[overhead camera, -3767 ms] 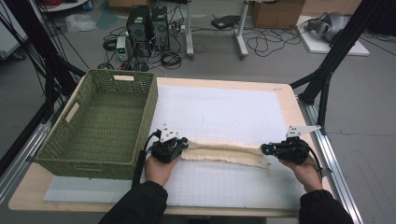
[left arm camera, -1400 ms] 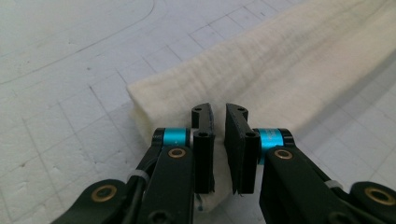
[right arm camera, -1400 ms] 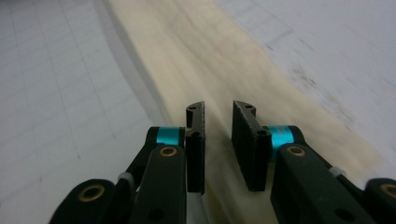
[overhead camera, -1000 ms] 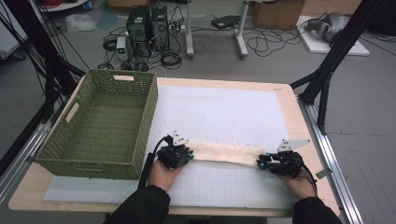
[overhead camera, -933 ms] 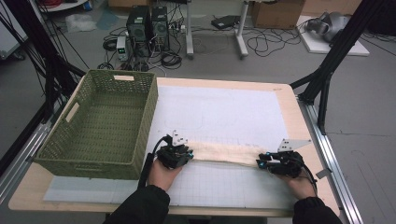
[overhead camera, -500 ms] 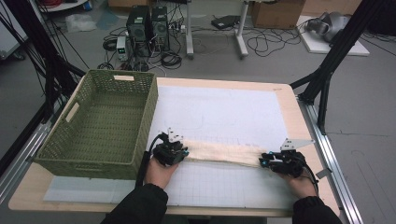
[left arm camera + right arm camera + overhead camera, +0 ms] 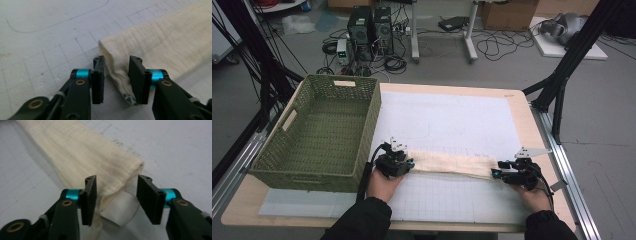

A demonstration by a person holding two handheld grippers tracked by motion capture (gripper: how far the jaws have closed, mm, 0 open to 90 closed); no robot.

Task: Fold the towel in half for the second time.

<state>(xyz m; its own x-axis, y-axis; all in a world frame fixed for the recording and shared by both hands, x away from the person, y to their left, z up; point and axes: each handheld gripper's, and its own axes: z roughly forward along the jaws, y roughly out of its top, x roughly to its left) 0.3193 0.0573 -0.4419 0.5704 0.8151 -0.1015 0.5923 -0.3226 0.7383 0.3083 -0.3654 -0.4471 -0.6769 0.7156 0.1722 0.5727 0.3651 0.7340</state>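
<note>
A folded cream cloth (image 7: 452,163) lies as a long narrow band across the lower middle of the high view, on the white gridded mat (image 7: 447,120) that covers the table (image 7: 522,107), and its long axis runs from left to right in the frame, tilting slightly downward toward the right. One hand-held gripper sits at each end of that axis: the left hand-held gripper (image 7: 394,162) at the band's left end, just right of the green woven basket (image 7: 319,130), and the right hand-held gripper (image 7: 512,172) at its right end, toward the lower right of the frame. In the left gripper view the left hand-held gripper (image 7: 116,78) has its jaws narrowly apart around the bunched end of the cloth (image 7: 160,42); the right jaw touches the fabric, while a sliver of mat shows by the left jaw, so a firm pinch is not evident. In the right gripper view the right hand-held gripper (image 7: 116,198) stands wider, the cloth's end (image 7: 82,152) lying against its left jaw with a clear gap to the right one. Neither hand is nearer; any lift or fold would likely work along this axis from both ends.
</note>
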